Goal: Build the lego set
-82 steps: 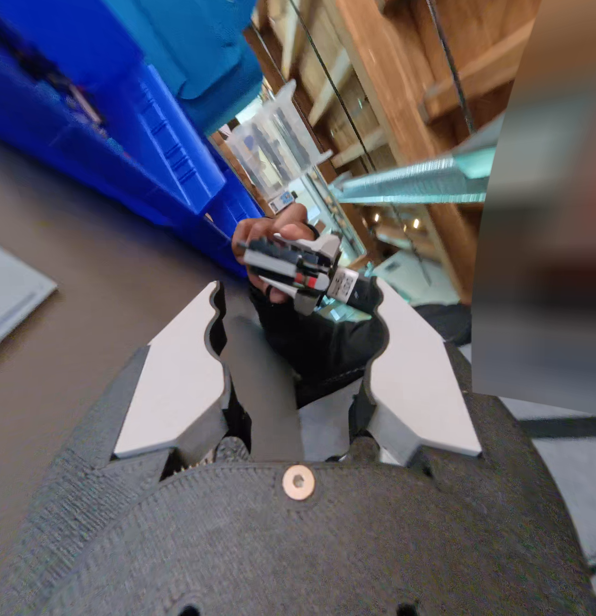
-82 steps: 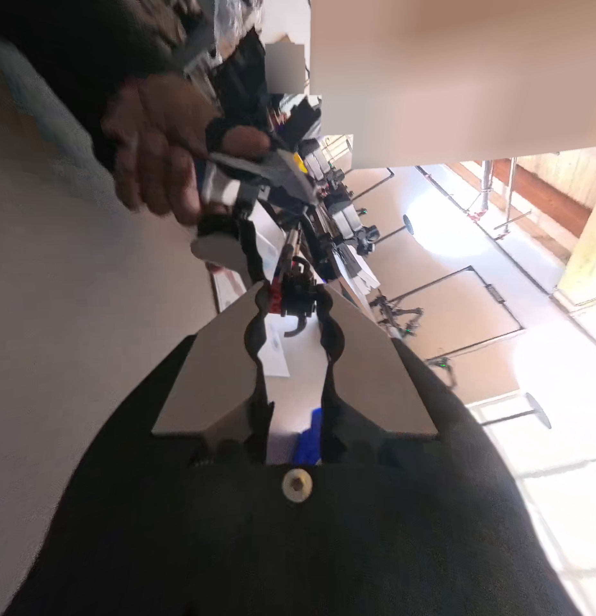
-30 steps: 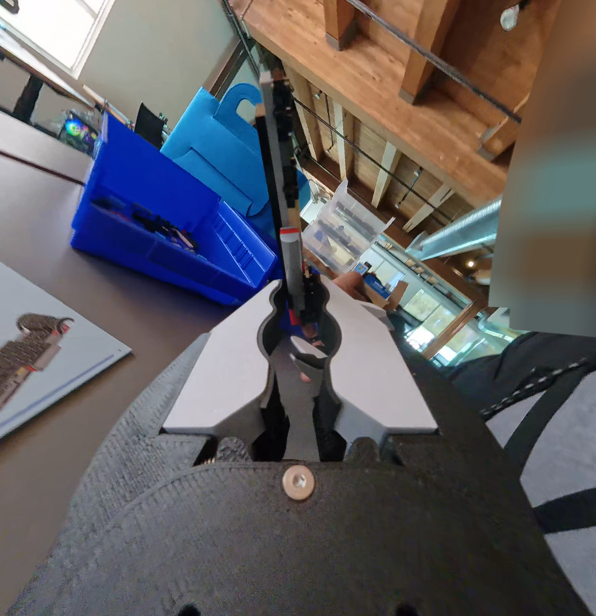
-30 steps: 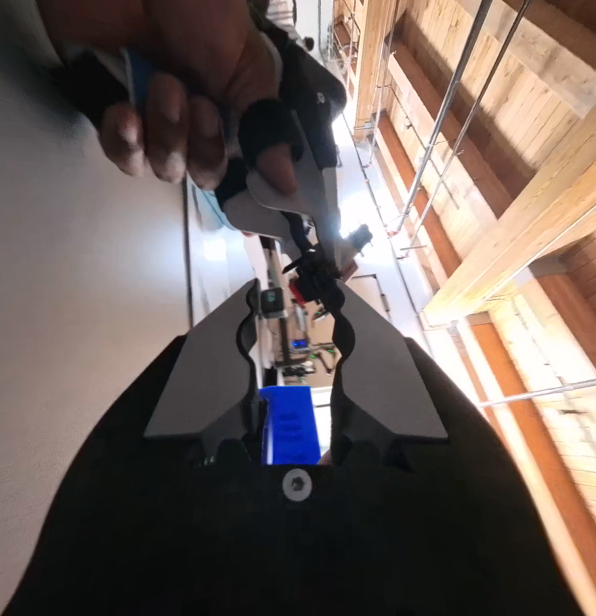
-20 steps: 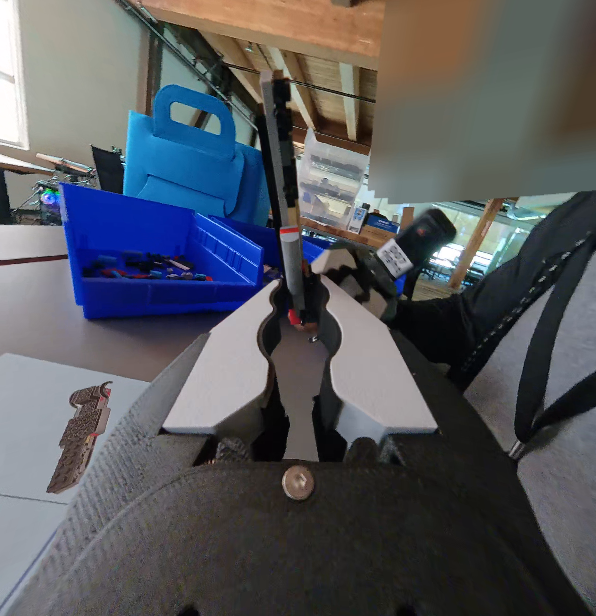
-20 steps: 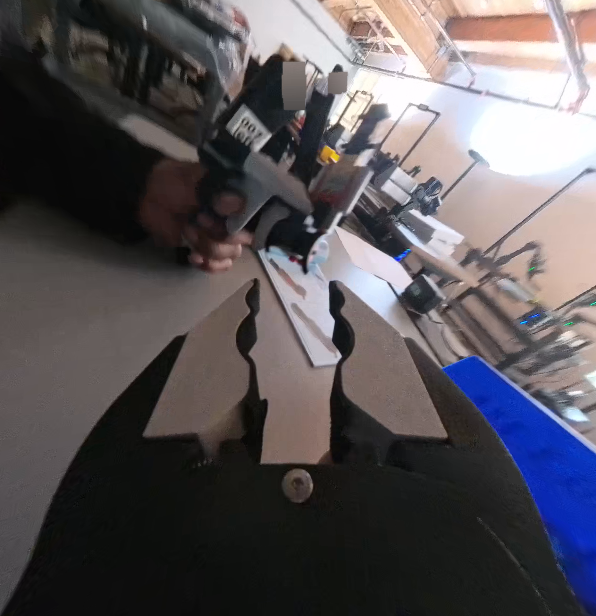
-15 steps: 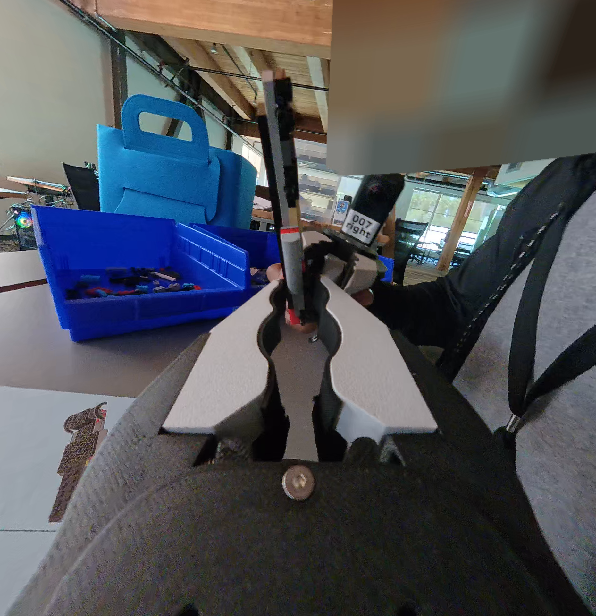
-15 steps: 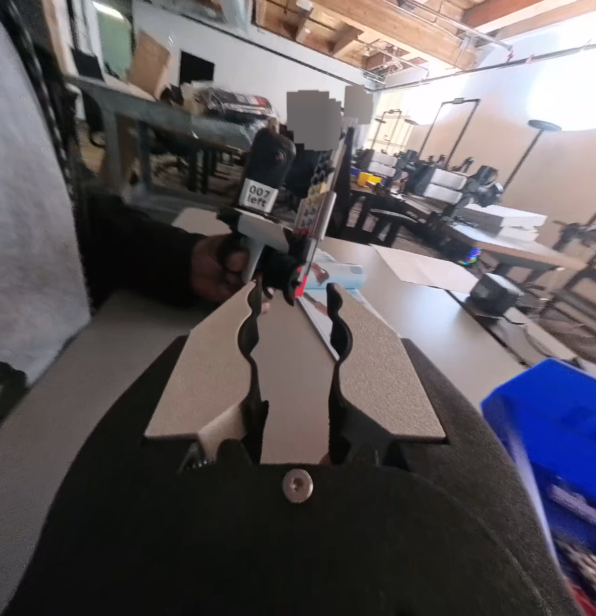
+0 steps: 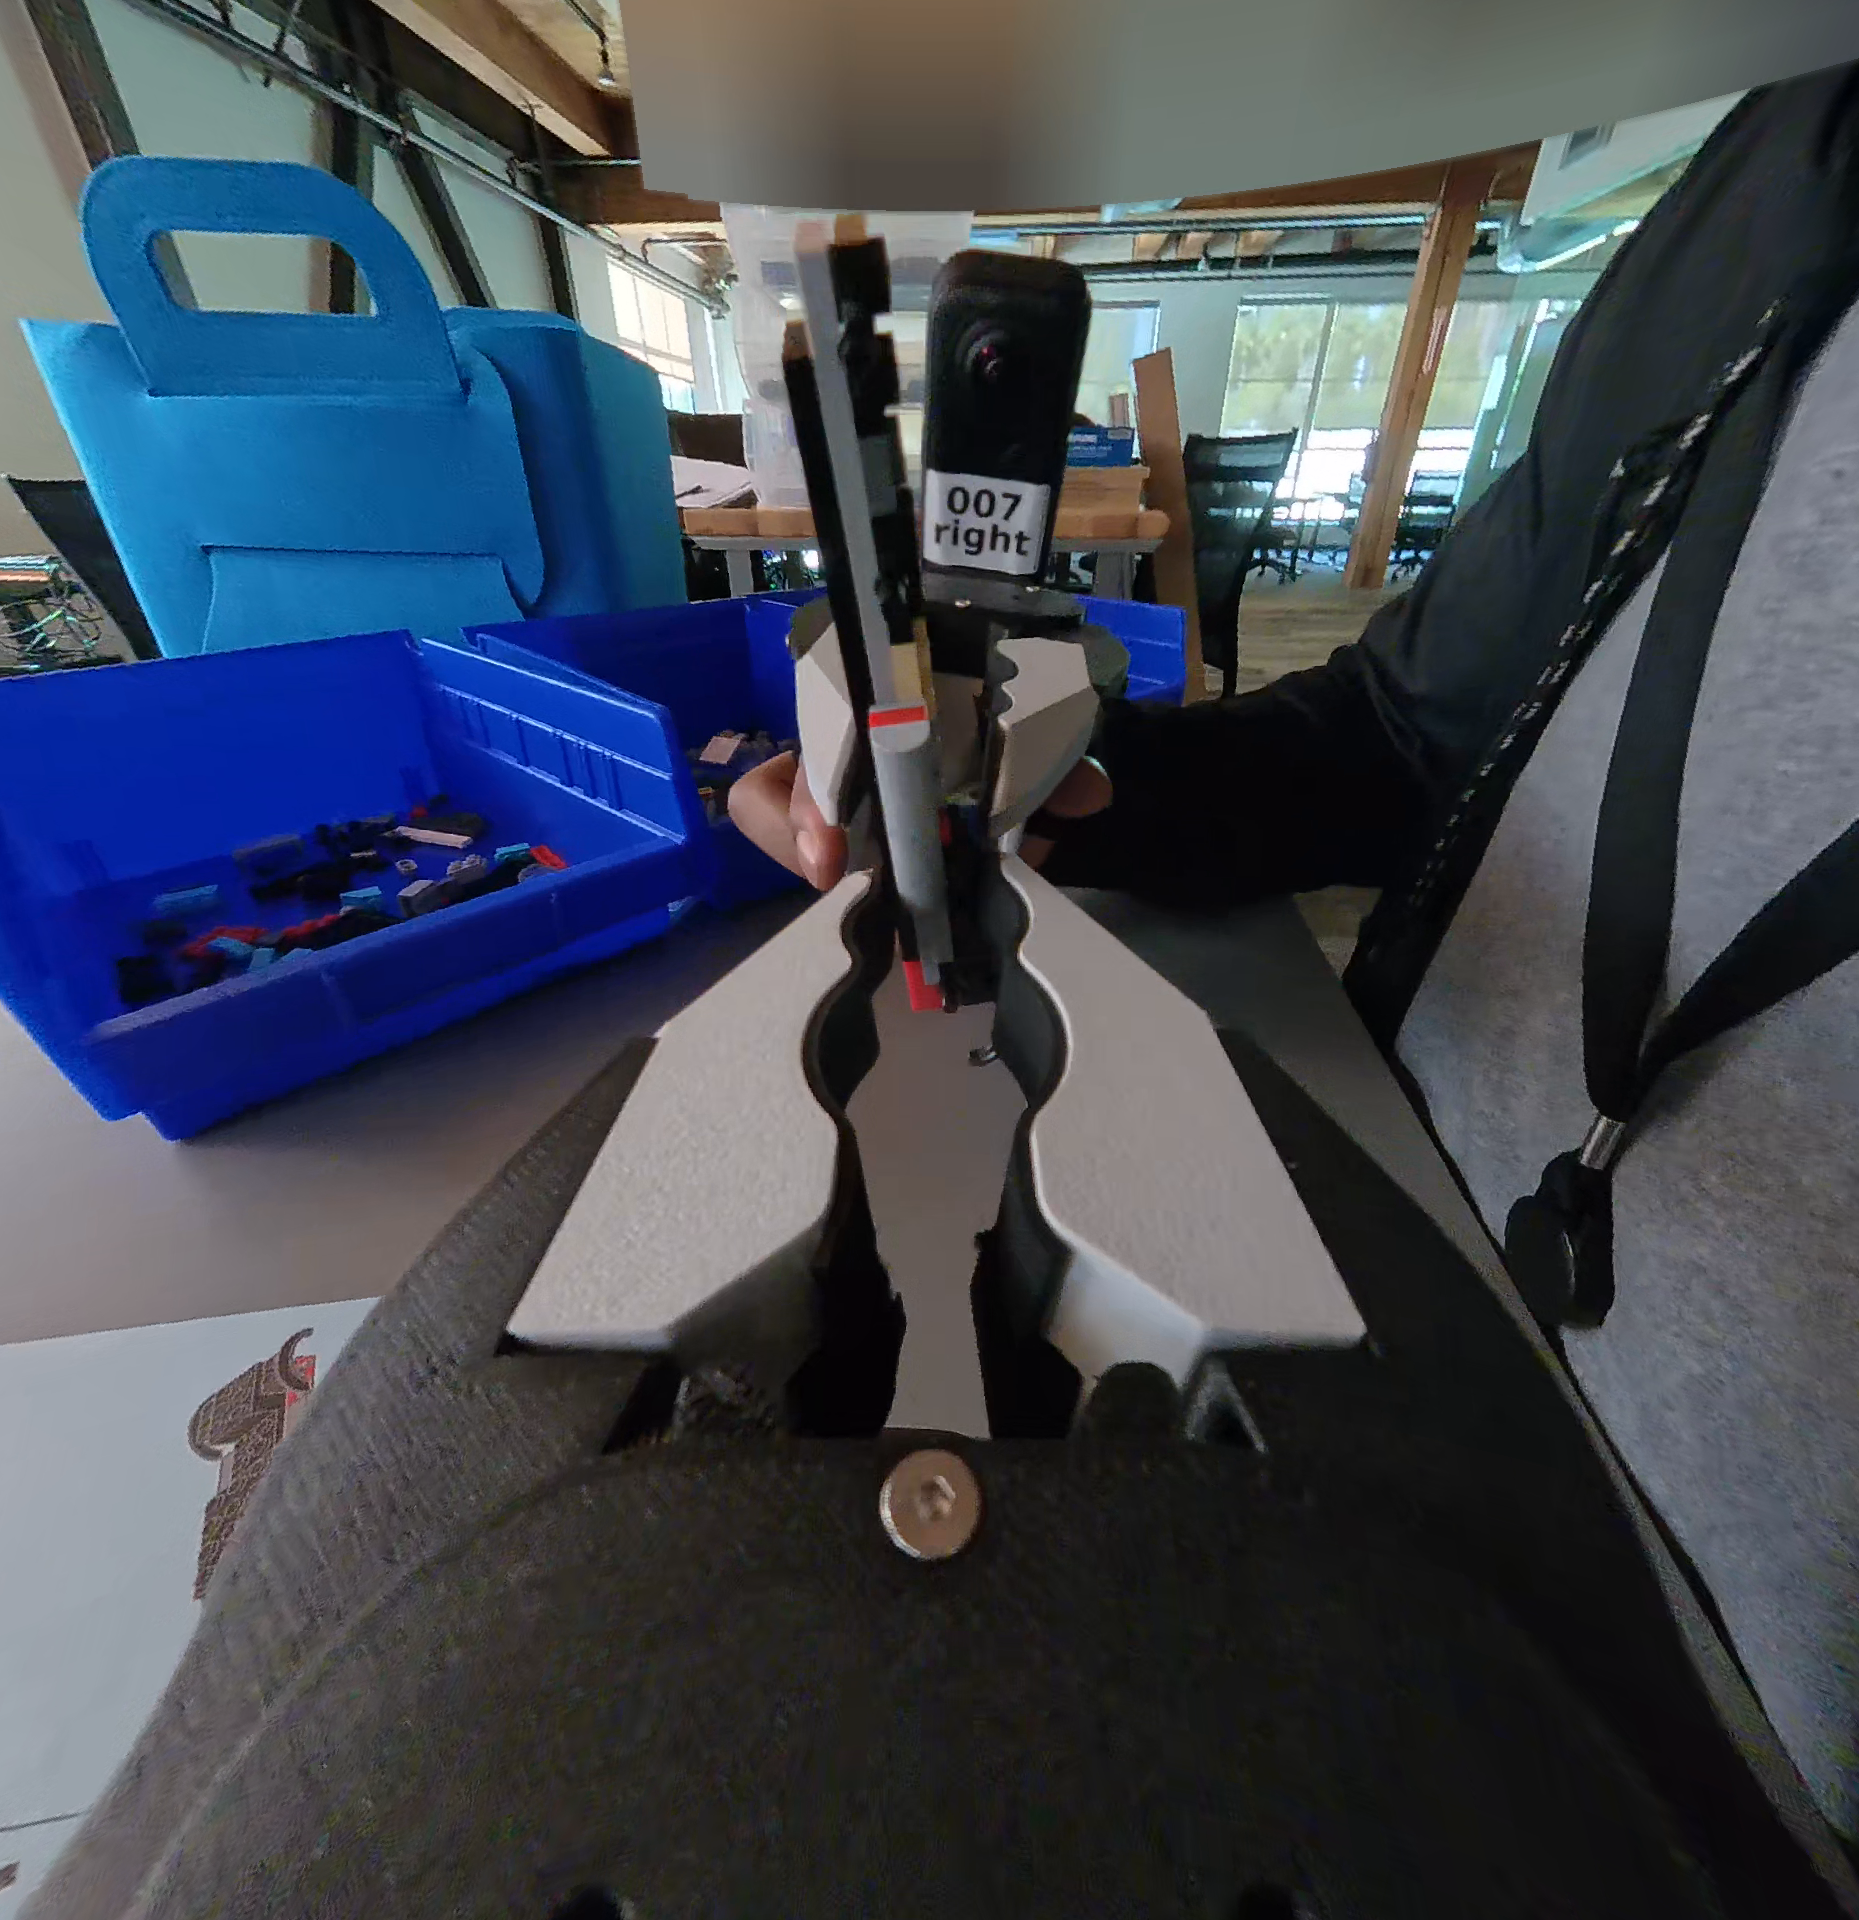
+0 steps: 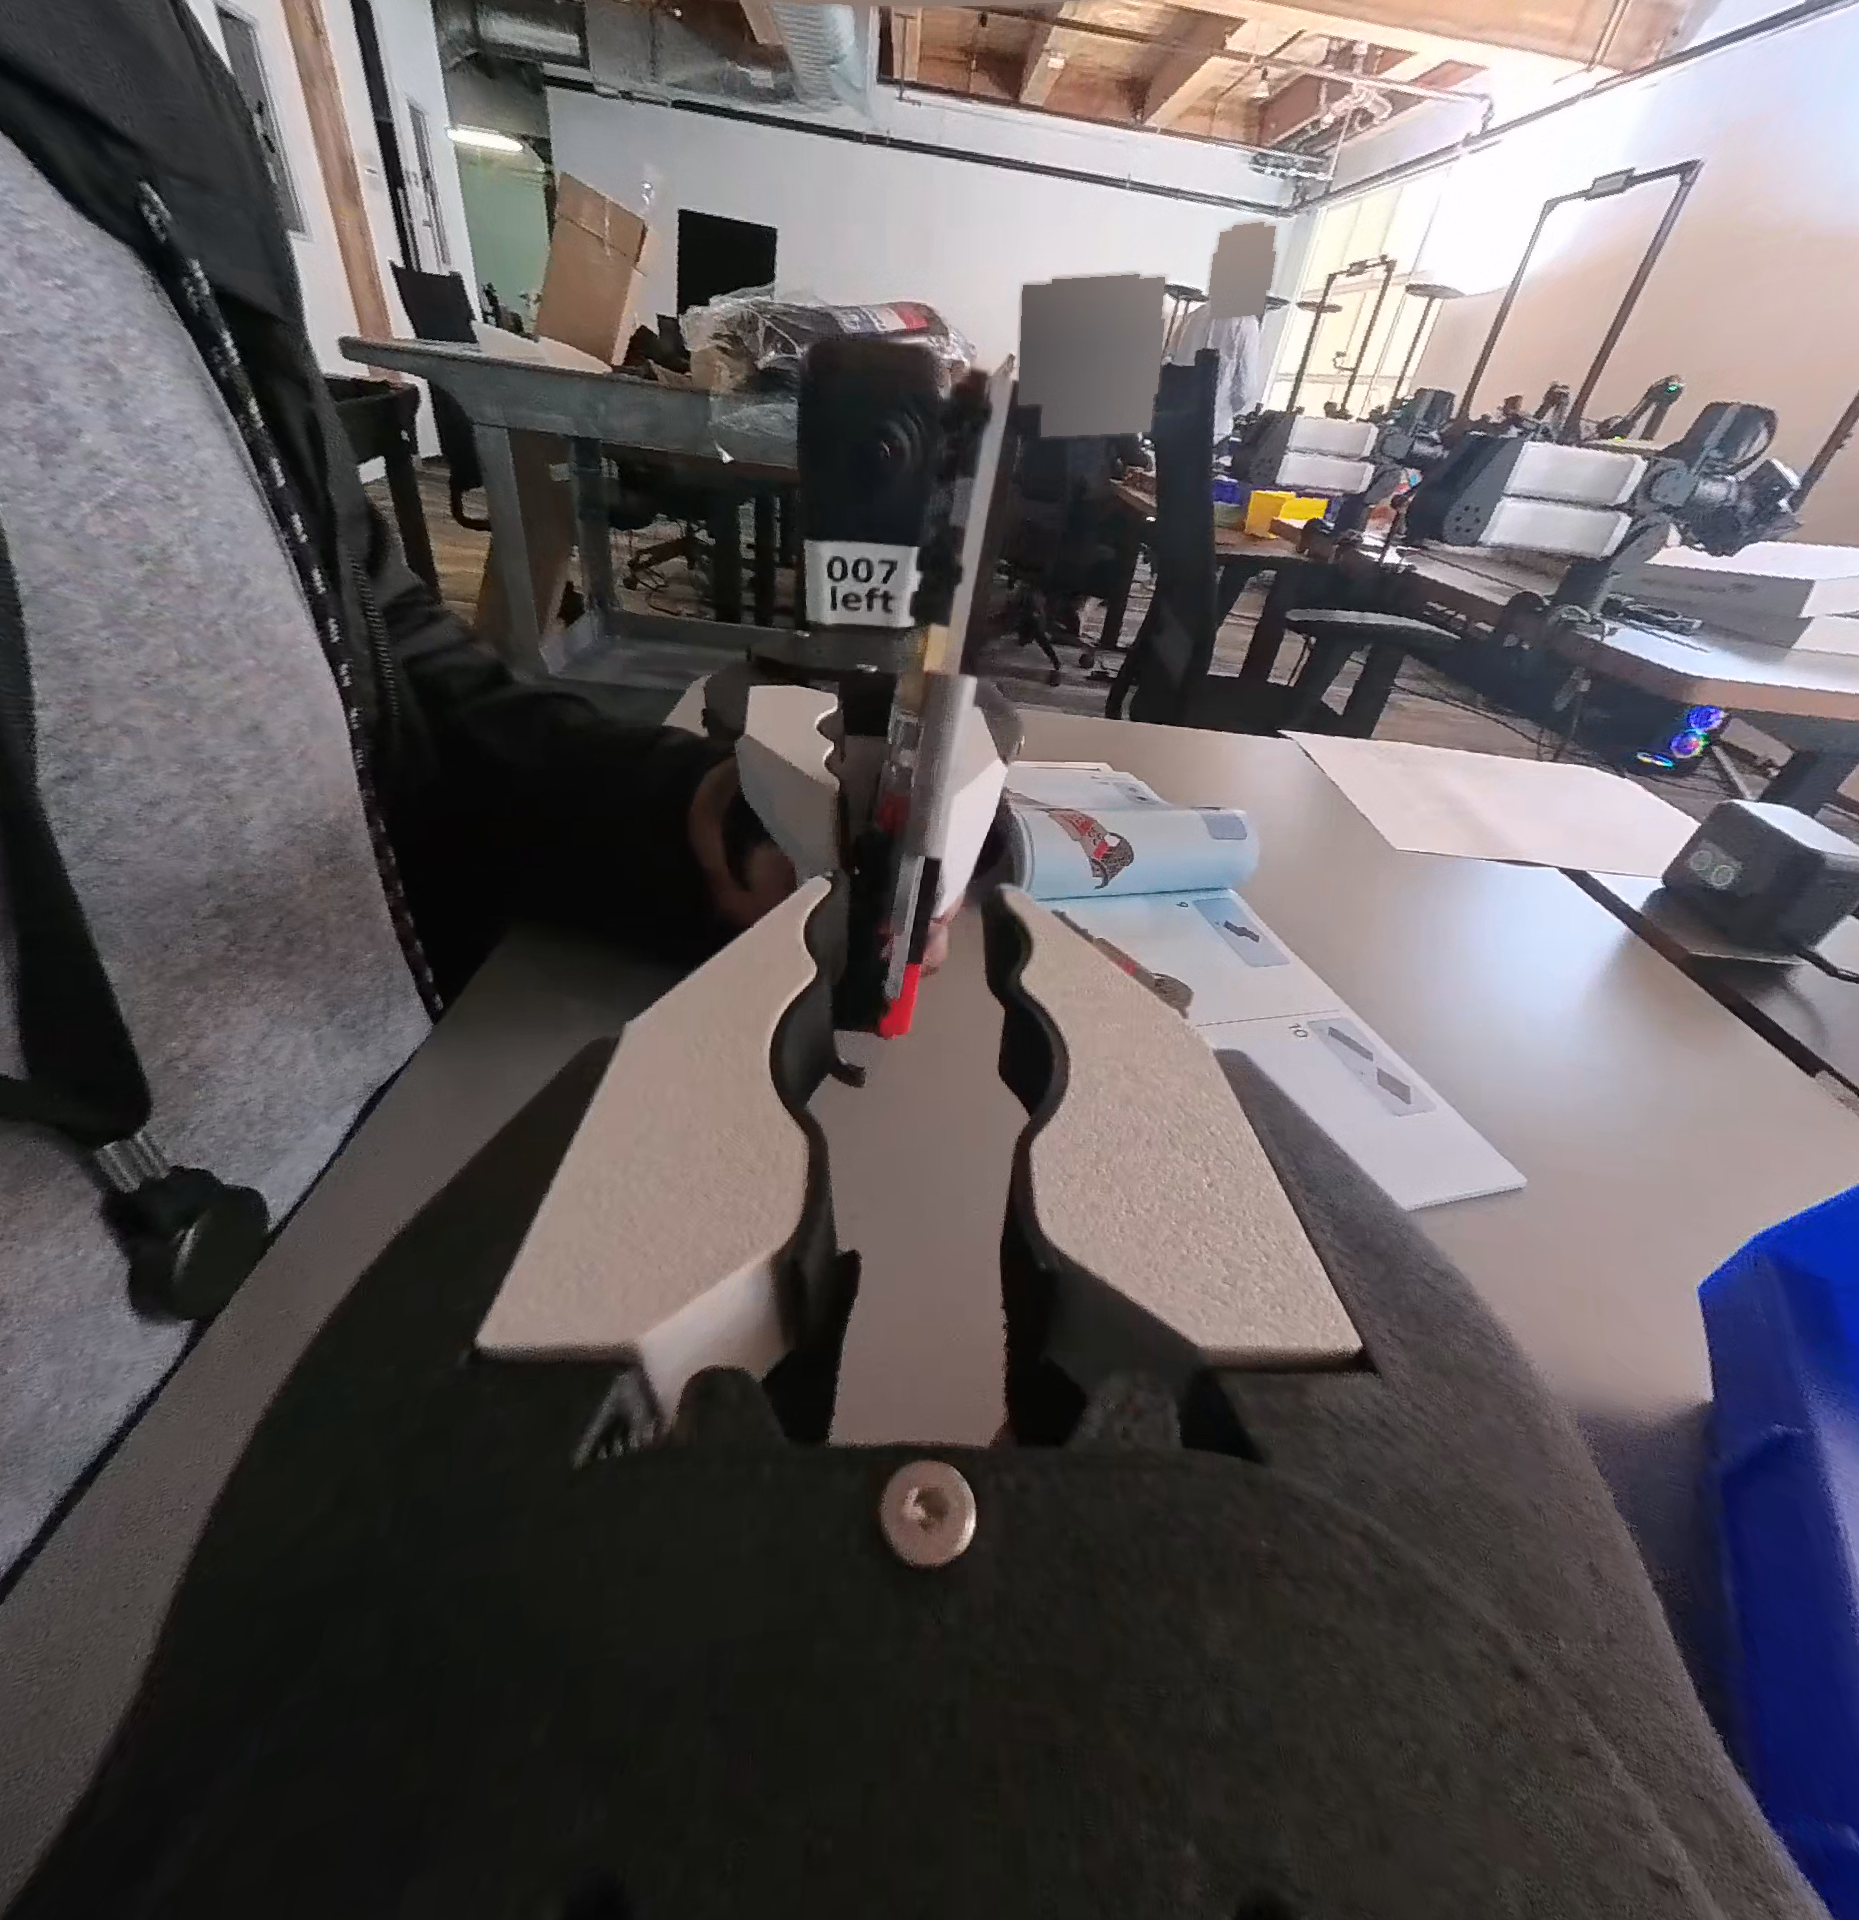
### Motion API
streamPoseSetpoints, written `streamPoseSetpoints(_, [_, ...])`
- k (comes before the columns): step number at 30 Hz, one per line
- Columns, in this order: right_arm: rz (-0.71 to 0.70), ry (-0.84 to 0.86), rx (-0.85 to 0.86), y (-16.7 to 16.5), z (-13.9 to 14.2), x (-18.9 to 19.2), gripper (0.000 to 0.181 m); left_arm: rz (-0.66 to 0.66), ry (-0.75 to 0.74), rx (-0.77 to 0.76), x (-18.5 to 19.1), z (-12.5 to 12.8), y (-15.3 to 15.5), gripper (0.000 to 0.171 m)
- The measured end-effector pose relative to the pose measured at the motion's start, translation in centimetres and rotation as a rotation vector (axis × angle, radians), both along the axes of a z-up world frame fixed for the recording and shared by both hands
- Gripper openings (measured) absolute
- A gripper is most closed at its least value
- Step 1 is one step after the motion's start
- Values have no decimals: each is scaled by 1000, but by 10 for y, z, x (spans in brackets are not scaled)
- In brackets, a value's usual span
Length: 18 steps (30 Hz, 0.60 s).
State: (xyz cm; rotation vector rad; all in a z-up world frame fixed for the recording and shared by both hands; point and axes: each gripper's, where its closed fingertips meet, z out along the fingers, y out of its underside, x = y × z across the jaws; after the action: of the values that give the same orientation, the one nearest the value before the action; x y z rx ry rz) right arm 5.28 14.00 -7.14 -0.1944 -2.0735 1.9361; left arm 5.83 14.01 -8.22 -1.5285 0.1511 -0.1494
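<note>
The lego build (image 9: 909,800) is a long thin grey and black plate assembly with a red end. It stands upright between the tips of my left gripper (image 9: 940,914), which is shut on its lower end. My right gripper (image 10: 904,914) is open and faces the left one at close range. In the right wrist view, the build (image 10: 909,831) hangs in the gap between the right fingers, close to the left finger (image 10: 696,1122). The right gripper also shows behind the build in the left wrist view (image 9: 946,727), held by a hand.
Two blue bins (image 9: 385,977) with loose pieces sit on the grey table at the left, with a blue felt bag (image 9: 312,416) behind. An open instruction booklet (image 10: 1278,997) lies on the table. A bin corner (image 10: 1818,1507) shows at the right. The person's torso is close by. Left and right tips are no more than a few centimetres apart.
The build passed from my right gripper to my left, which shut on it. The right gripper opened, drew back, then came close again. Both views swung level.
</note>
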Motion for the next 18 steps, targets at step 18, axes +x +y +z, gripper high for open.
streamPoseSetpoints(18, [65, 38, 38, -7, -5, 12, 18, -39, 55, -15, 9, 0, 0, 16])
